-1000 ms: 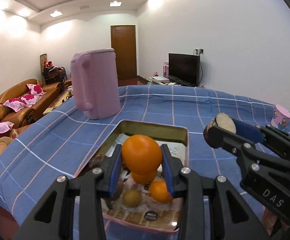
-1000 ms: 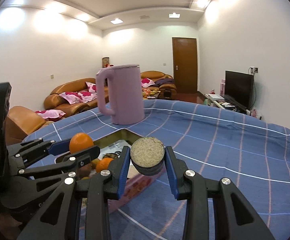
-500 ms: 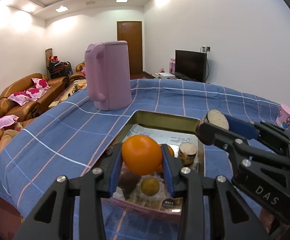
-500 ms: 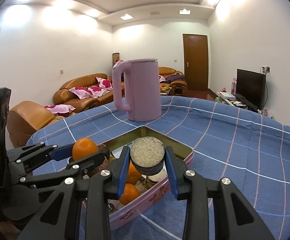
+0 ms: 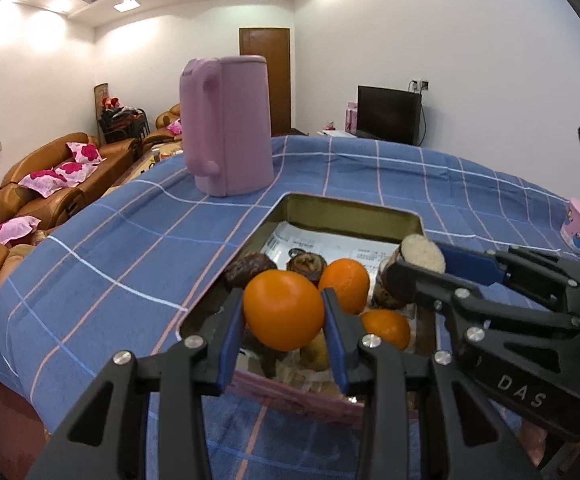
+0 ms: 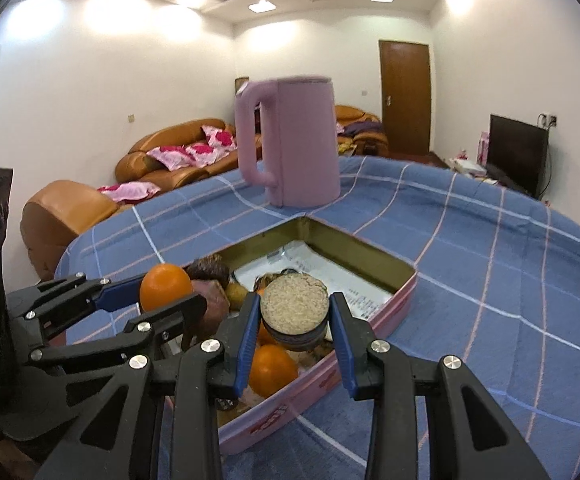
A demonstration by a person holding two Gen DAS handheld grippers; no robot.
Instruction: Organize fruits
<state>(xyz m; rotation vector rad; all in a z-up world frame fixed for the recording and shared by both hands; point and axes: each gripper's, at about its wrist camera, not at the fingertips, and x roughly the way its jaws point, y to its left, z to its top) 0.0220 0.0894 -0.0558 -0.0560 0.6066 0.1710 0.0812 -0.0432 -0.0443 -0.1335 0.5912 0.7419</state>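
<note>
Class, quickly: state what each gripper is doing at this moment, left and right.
Left gripper: closed on an orange, above the tin.
Right gripper: closed on a cut dark-skinned fruit, over the same tin.

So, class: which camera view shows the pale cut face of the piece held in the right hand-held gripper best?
The right wrist view: the cut piece faces the camera, centred between the right hand-held gripper fingers, its grainy pale face fully visible. The left wrist view shows the piece obliquely, small, at the fingertips.
</note>
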